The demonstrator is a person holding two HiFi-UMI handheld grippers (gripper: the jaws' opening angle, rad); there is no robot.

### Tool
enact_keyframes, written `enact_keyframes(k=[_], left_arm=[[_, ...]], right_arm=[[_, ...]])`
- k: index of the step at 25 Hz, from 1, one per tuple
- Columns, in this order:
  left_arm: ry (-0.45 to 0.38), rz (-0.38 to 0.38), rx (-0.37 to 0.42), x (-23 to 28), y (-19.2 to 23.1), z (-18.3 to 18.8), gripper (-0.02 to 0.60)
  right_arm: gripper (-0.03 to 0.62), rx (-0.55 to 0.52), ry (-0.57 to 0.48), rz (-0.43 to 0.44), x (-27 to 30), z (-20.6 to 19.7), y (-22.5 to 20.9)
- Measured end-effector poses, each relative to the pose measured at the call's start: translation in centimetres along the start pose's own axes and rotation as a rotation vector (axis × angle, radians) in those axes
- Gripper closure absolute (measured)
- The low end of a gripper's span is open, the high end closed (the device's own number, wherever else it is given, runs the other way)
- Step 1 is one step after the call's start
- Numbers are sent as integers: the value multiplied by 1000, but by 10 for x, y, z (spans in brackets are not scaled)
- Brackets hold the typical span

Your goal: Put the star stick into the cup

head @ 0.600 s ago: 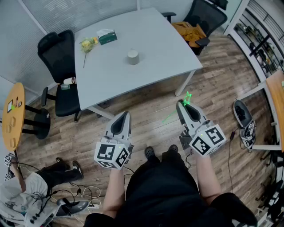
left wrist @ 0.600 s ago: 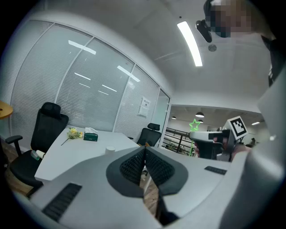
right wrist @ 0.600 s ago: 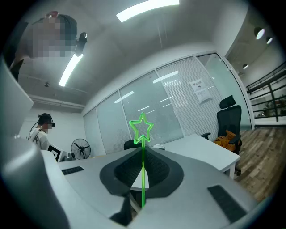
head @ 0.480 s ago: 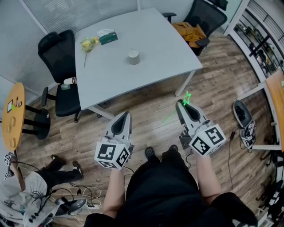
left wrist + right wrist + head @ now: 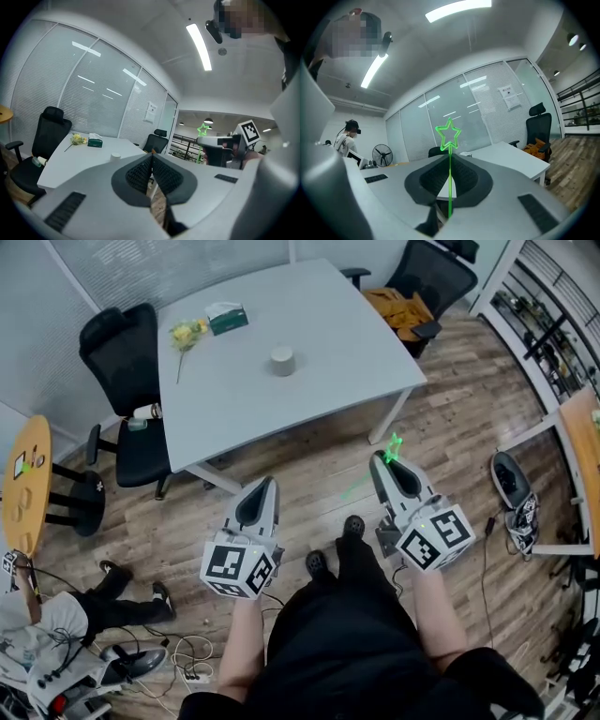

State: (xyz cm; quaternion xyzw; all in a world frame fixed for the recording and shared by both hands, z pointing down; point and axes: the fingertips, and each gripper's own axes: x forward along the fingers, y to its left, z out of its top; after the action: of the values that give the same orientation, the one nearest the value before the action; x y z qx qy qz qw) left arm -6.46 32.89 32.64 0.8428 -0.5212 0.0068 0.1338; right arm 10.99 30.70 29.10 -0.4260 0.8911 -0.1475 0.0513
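A small grey cup (image 5: 282, 360) stands near the middle of the white table (image 5: 347, 343), well ahead of both grippers. My right gripper (image 5: 380, 461) is shut on the green star stick (image 5: 394, 445), held over the wooden floor in front of the table. In the right gripper view the star stick (image 5: 449, 132) rises upright from between the shut jaws of that gripper (image 5: 450, 158). My left gripper (image 5: 266, 486) hangs beside it, shut with nothing in it. From the left gripper (image 5: 151, 157) view, the cup (image 5: 116, 155) shows on the table and the star (image 5: 203, 130) at the right.
A green tissue box (image 5: 228, 317) and yellow flowers (image 5: 186, 334) lie at the table's far left. Black chairs (image 5: 127, 381) stand at the left and far right (image 5: 431, 273). A round wooden table (image 5: 23, 486), a person on the floor (image 5: 56, 643), cables and shoes (image 5: 514, 486) surround me.
My foot has stepped forward between the grippers. The person at the lower left has shifted. Both grippers hold nearly the same place, the right still on the star stick.
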Motion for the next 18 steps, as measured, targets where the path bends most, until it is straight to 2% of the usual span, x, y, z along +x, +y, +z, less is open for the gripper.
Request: enact_keyframes(k=[8,18], left_arm=[[19,27,-6,14,13,-4,583],[27,77,3,68,40,9,583]], right_arm=[[572,9,11,46,22,-5,-7],[572,33,14,93,78,9,-53]])
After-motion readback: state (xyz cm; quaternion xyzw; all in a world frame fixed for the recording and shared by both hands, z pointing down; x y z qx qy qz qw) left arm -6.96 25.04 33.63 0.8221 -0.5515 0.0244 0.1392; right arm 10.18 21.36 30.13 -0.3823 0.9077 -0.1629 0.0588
